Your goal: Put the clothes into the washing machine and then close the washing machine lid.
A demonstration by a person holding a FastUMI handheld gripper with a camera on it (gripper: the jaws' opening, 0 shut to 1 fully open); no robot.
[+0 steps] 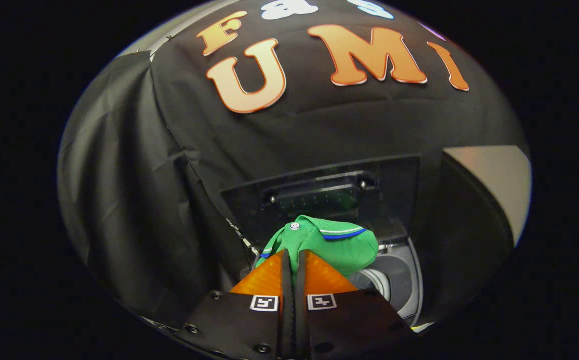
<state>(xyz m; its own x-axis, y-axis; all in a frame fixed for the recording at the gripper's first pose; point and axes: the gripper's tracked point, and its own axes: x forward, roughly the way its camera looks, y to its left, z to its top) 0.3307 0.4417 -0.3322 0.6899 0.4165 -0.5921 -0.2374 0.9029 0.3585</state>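
Note:
A green shirt point(327, 243) with a white-and-blue striped collar and a white button is bunched right at my fingertips. My gripper point(294, 256) is shut on a fold of it, the two fingers nearly touching. The shirt hangs above the washing machine point(403, 280), whose grey top rim and round tub opening show just below and to the right of the fingers. The machine's dark lid point(322, 192) stands raised behind the shirt, its handle recess facing me.
Black booth cloth hangs behind and to the left of the machine. A pale wall strip point(499, 185) shows at the far right, beyond the cloth's edge.

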